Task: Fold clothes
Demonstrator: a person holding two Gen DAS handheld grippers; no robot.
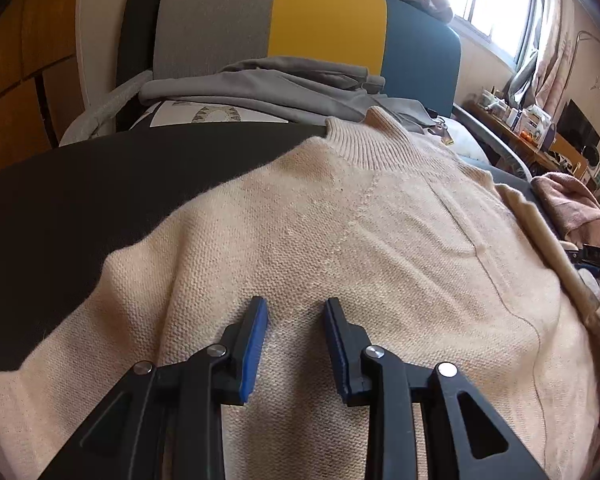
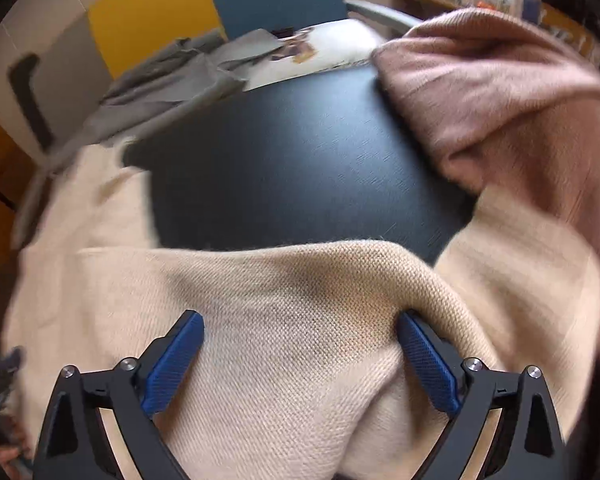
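Note:
A cream knit sweater (image 1: 380, 240) lies spread on the black table (image 1: 80, 200), collar toward the far side. My left gripper (image 1: 296, 304) hovers open just over the sweater's body, with nothing between its blue pads (image 1: 256, 344). In the right wrist view the sweater (image 2: 292, 320) is bunched into a raised fold. My right gripper (image 2: 300, 316) stands wide open around that fold, and its right finger (image 2: 424, 356) touches the cloth. This view is blurred by motion.
A pink-brown garment (image 2: 500, 92) lies heaped at the table's right side (image 1: 568, 200). Grey clothes (image 1: 280, 84) are piled behind the table against a grey, yellow and blue backrest (image 1: 324, 16). A cluttered shelf (image 1: 540, 128) stands under the window at far right.

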